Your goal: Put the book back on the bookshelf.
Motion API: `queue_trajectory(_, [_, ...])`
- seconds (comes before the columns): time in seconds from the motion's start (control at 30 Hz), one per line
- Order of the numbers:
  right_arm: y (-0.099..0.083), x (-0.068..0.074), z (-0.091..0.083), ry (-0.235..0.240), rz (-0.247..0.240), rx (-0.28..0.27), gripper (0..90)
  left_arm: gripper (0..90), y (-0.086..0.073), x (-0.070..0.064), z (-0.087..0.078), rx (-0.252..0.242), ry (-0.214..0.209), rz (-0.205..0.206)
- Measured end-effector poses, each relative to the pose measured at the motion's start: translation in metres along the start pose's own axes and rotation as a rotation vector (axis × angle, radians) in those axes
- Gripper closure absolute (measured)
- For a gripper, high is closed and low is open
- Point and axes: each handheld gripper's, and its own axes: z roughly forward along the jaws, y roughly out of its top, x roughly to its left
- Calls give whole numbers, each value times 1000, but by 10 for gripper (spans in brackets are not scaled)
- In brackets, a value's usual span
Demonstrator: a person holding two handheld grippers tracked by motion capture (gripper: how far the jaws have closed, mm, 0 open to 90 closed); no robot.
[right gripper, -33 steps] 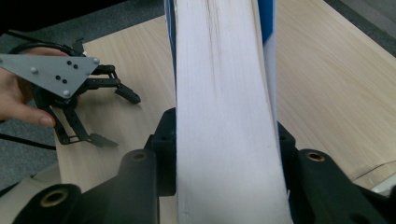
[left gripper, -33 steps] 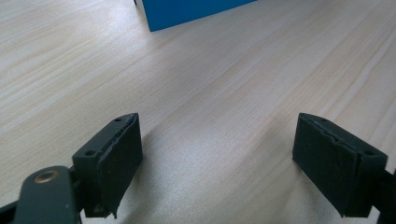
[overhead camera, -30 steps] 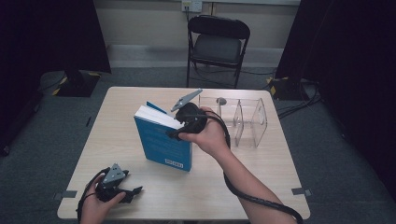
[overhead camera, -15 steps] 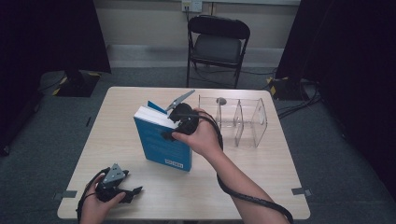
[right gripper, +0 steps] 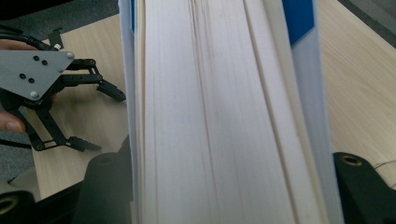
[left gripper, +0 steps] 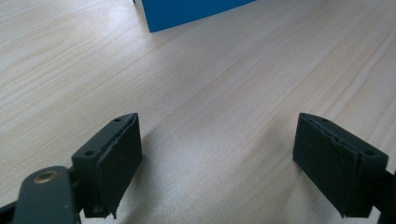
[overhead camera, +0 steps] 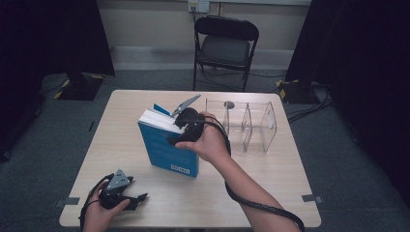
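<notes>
A thick blue book [overhead camera: 167, 147] stands on its edge in the middle of the table, its white page block [right gripper: 219, 112] facing the right gripper view. My right gripper [overhead camera: 180, 131] is shut on the book's upper part, one jaw against each cover [right gripper: 224, 186]. My left gripper [overhead camera: 138, 200] rests low at the table's front left, held by a hand and open, nothing between its pads [left gripper: 217, 154]. A blue corner of the book [left gripper: 191, 11] shows well ahead of it. The right gripper view also shows the left gripper [right gripper: 105, 121] beyond the book.
A clear acrylic divider box [overhead camera: 246, 123] stands just right of the book at the back of the light wooden table [overhead camera: 270, 183]. A black folding chair [overhead camera: 225, 46] is behind the table. A cable trails from the right hand over the front edge.
The right gripper and the book's top have shifted slightly to the left. The left gripper has stayed in place.
</notes>
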Motion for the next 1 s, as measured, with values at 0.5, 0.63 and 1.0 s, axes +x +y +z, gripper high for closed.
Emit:
queue_trajectory(0.5, [1,3,-2,30,22,31,611,153,0,0,0,6,-2,-4])
queue_trajectory(0.63, [2,4,-2,29,34,28,615,153,0,0,0,0,-2,-7])
queue_trajectory(1.0, [2,6,-5,33,67,37,619,152,0,0,0,1,-4,2])
